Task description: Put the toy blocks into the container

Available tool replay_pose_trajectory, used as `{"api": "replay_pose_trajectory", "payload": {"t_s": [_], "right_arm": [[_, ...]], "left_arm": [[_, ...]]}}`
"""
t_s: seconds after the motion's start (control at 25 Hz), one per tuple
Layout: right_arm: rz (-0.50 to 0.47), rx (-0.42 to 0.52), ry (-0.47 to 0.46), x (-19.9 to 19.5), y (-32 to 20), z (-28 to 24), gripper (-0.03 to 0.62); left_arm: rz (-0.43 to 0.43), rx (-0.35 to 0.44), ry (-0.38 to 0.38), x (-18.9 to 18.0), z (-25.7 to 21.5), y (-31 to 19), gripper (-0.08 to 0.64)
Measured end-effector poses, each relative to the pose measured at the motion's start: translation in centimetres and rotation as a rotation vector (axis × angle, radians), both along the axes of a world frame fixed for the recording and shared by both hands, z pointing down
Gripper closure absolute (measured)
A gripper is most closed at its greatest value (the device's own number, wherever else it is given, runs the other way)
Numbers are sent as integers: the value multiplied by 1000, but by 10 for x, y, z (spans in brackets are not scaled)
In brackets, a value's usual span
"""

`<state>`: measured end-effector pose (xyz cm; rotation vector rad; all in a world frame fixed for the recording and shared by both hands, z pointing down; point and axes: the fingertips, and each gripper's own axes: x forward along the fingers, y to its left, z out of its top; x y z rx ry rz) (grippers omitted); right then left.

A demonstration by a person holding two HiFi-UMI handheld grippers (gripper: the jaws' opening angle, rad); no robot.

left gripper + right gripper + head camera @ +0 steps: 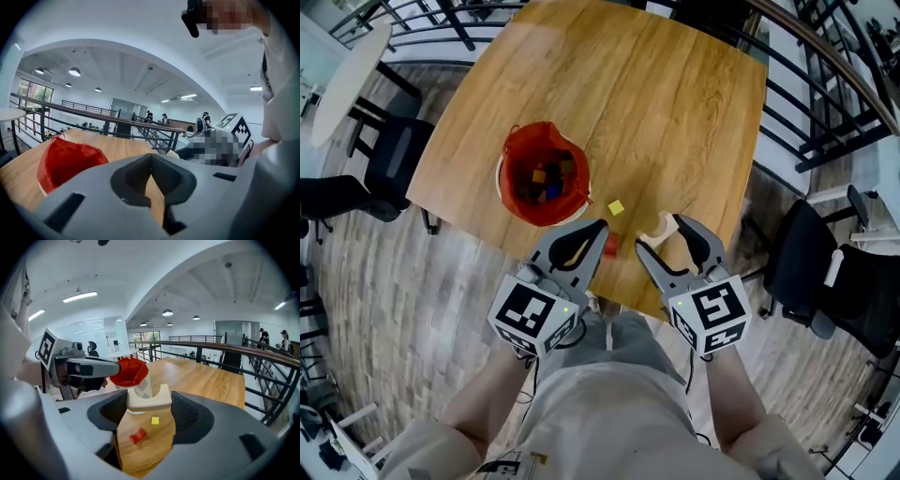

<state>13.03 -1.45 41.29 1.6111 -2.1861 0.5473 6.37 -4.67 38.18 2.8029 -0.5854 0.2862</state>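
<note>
A white container lined with a red bag (542,175) stands near the table's front left edge with several blocks inside. It also shows in the left gripper view (65,159) and the right gripper view (129,371). My right gripper (661,232) (149,401) is shut on a cream arch-shaped block (657,226) (150,399), held above the table's front edge. A small yellow block (616,207) (155,420) and a red block (610,246) (138,436) lie on the wood. My left gripper (598,228) (151,158) is shut and empty, beside the red block.
The wooden table (675,112) ends just in front of both grippers. Black office chairs stand on the floor at left (394,159) and right (825,272). A white round table (347,75) and metal railings (825,75) lie beyond.
</note>
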Motion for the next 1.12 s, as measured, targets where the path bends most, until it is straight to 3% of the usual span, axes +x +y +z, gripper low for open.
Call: {"api": "replay_pose_trajectory", "payload": {"t_s": [0.36, 0.64, 1.12], "right_arm": [[-63, 142, -4, -33, 5, -65, 322], [-118, 219, -20, -55, 15, -103, 322], [-224, 245, -29, -93, 10, -117, 322]], "left_arm": [[-66, 68, 43, -33, -52, 5, 548], [-92, 178, 43, -50, -89, 19, 548], [-200, 195, 39, -96, -101, 18, 548]]}}
